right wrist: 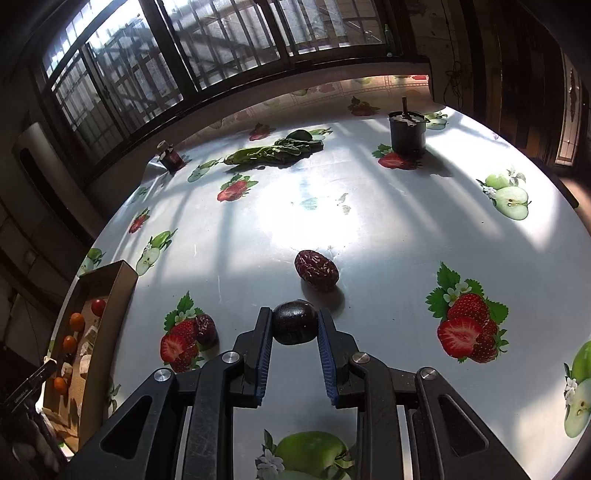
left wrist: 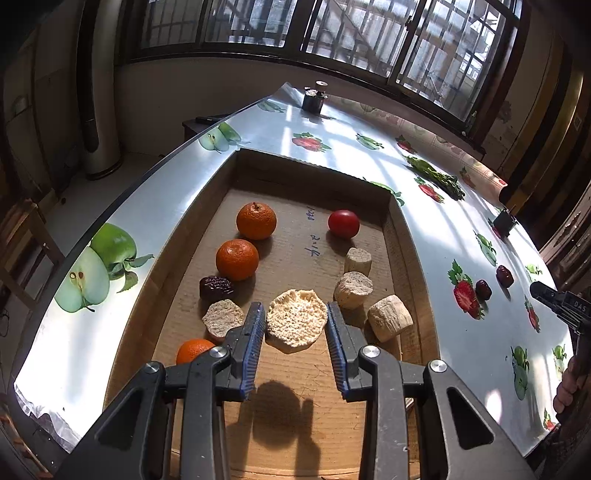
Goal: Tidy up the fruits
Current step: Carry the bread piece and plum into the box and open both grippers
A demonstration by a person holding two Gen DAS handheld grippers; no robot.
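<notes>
Fruit-print tablecloth [right wrist: 369,221] sunlit; cardboard tray [left wrist: 221,177] on it; barred window [left wrist: 332,26] behind.

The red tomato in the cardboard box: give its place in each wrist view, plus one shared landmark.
Left wrist: tomato at the far right of the box floor, above centre.
Right wrist: tomato small, at the left edge, in the box's far end.
Shared landmark: cardboard box.

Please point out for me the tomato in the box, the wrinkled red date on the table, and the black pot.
tomato [left wrist: 344,223], left wrist view, middle of its red skin
red date [right wrist: 316,270], right wrist view, its wrinkled top
black pot [right wrist: 407,134], right wrist view, its side wall
</notes>
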